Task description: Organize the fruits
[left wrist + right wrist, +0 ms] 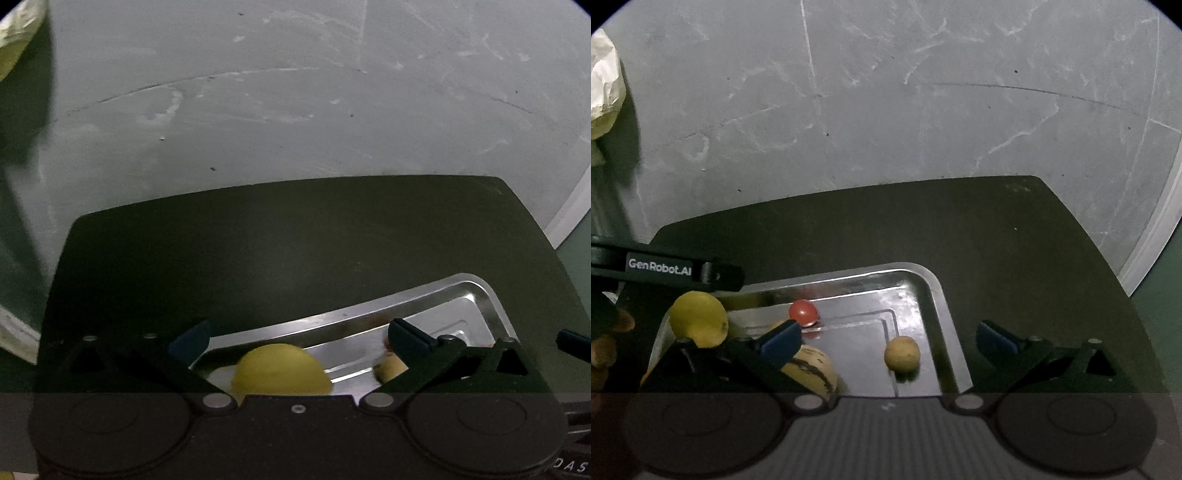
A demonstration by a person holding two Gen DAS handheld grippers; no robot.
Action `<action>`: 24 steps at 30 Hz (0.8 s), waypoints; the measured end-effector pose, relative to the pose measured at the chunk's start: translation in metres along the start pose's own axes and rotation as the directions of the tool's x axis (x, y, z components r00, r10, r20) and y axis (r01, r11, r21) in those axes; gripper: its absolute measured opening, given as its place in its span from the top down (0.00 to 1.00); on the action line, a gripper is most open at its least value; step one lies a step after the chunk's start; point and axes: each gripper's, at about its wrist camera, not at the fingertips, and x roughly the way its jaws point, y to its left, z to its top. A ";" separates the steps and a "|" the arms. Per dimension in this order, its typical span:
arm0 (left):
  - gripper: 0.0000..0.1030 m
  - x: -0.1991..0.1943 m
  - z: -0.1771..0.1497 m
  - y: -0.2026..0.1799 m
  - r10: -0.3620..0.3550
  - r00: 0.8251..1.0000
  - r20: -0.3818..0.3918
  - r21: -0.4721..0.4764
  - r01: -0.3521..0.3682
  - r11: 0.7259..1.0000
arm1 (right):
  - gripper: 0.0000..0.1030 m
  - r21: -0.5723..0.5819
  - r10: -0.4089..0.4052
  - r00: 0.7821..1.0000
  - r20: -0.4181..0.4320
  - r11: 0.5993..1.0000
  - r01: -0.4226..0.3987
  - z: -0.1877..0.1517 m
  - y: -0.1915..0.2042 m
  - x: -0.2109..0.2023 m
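On the dark table (1015,229), a metal tray (932,291) holds the fruit you are sorting. Your left gripper (299,338) hangs over the tray's near part with its fingers (408,338) spread wide, and a yellow lemon (282,369) lies between them, low in the frame; whether the pads touch it cannot be told, but nothing is clamped. Your right gripper (890,338) is likewise wide open and empty, poised above the tray's far right corner.

Step in hand, as judged from this: the left fingers are placed around the lemon, either to take it or having just set it down. If you mean to take it, the next move calls for lowering until the pads sit level with the widest part of the lemon, then closing gently, since a round smooth fruit may roll off on bare metal.

The right wrist view shows what the left cannot: a small red fruit (802,311) near the tray's back wall, a tan round fruit (902,353) well apart from it, a striped yellow fruit (812,371) partly under the right gripper's left finger, and the left gripper's body above the lemon. The left wrist view alone shows the lemon sitting between the left fingers, with a small tan fruit (388,369) behind its right finger.
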 end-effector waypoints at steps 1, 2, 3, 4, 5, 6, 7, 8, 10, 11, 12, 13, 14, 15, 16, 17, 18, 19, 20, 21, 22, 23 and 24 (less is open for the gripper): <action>0.01 -0.002 -0.001 0.003 0.005 1.000 0.003 -0.003 -0.005 1.000 | 0.00 -0.001 0.001 1.000 0.002 1.000 -0.001 0.000 0.002 -0.001; 0.01 -0.005 -0.002 0.006 0.012 1.000 0.008 -0.005 -0.012 1.000 | 0.00 -0.001 0.002 1.000 0.006 1.000 -0.002 0.001 0.004 -0.002; 0.01 -0.007 -0.002 0.008 0.019 1.000 0.012 -0.007 -0.019 1.000 | 0.00 0.000 0.002 1.000 0.009 1.000 -0.002 0.001 0.006 -0.003; 0.01 -0.009 -0.003 0.011 0.029 0.999 0.018 -0.008 -0.029 1.000 | 0.00 0.002 0.002 1.000 0.013 1.000 -0.002 0.002 0.008 -0.004; 0.01 -0.012 -0.004 0.013 0.040 0.999 0.026 -0.008 -0.039 0.999 | 0.00 0.004 0.001 1.000 0.015 1.000 -0.001 0.002 0.009 -0.005; 0.01 -0.016 -0.005 0.015 0.050 0.998 0.036 -0.008 -0.050 0.999 | 0.00 0.007 -0.002 1.000 0.017 1.000 0.002 0.001 0.011 -0.006; 0.01 -0.020 -0.007 0.018 0.061 0.997 0.048 -0.007 -0.060 0.998 | 0.00 0.010 -0.008 1.000 0.021 1.000 0.008 0.001 0.013 -0.008; 0.01 -0.023 -0.008 0.021 0.068 0.996 0.058 -0.008 -0.067 0.998 | 0.00 0.011 -0.011 1.000 0.025 1.000 0.011 0.001 0.015 -0.009; 0.01 -0.030 -0.010 0.026 0.079 0.994 0.080 -0.012 -0.078 0.997 | 0.00 0.011 -0.008 0.999 0.035 1.000 0.008 0.001 0.018 -0.014; 0.01 -0.033 -0.012 0.029 0.081 0.993 0.087 -0.015 -0.080 0.997 | 0.00 0.011 -0.009 0.999 0.043 1.000 0.009 0.000 0.020 -0.016; 0.01 -0.036 -0.014 0.031 0.082 0.992 0.092 -0.018 -0.081 0.997 | 0.00 0.010 -0.010 0.999 0.048 1.000 0.009 -0.001 0.021 -0.018; 0.01 -0.038 -0.015 0.034 0.082 0.992 0.096 -0.020 -0.081 0.997 | 0.00 0.008 -0.012 0.998 0.054 1.000 0.011 -0.002 0.024 -0.021; 0.01 -0.041 -0.017 0.036 0.082 0.992 0.101 -0.021 -0.080 0.997 | 0.00 0.006 -0.014 0.998 0.059 1.000 0.014 -0.003 0.025 -0.023; 0.01 -0.043 -0.019 0.037 0.080 0.991 0.105 -0.021 -0.078 0.997 | 0.00 0.004 -0.017 0.998 0.063 1.000 0.017 -0.003 0.027 -0.025; 0.01 -0.046 -0.021 0.039 0.077 0.991 0.109 -0.020 -0.076 0.997 | 0.00 0.001 -0.021 0.997 0.069 1.000 0.021 -0.004 0.029 -0.029; 0.01 -0.048 -0.022 0.040 0.075 0.991 0.112 -0.019 -0.073 0.997 | 0.00 -0.001 -0.024 0.997 0.075 1.000 0.024 -0.005 0.031 -0.031; 0.01 -0.050 -0.024 0.041 0.074 0.991 0.116 -0.018 -0.072 0.997 | 0.00 -0.005 -0.027 0.996 0.080 1.000 0.027 -0.006 0.033 -0.034; 0.01 -0.052 -0.027 0.041 0.074 0.990 0.120 -0.016 -0.072 0.997 | 0.00 -0.008 -0.031 0.996 0.085 0.999 0.032 -0.008 0.035 -0.037; 0.01 -0.054 -0.029 0.042 0.073 0.989 0.126 -0.012 -0.072 0.997 | 0.00 -0.010 -0.034 0.995 0.089 0.999 0.035 -0.009 0.037 -0.040; 0.01 -0.056 -0.031 0.042 0.071 0.989 0.132 -0.005 -0.071 0.997 | 0.00 -0.011 -0.037 0.995 0.094 0.999 0.038 -0.010 0.038 -0.043; 0.01 -0.058 -0.034 0.042 0.070 0.988 0.140 0.004 -0.071 0.997 | 0.00 -0.012 -0.041 0.994 0.099 0.999 0.042 -0.012 0.040 -0.046; 0.01 -0.061 -0.037 0.042 0.069 0.986 0.151 0.015 -0.072 0.997 | 0.00 -0.012 -0.043 0.994 0.104 0.999 0.045 -0.013 0.041 -0.049; 0.01 -0.064 -0.039 0.042 0.069 0.985 0.160 0.024 -0.074 0.997 | 0.00 -0.012 -0.046 0.993 0.108 0.999 0.048 -0.013 0.043 -0.051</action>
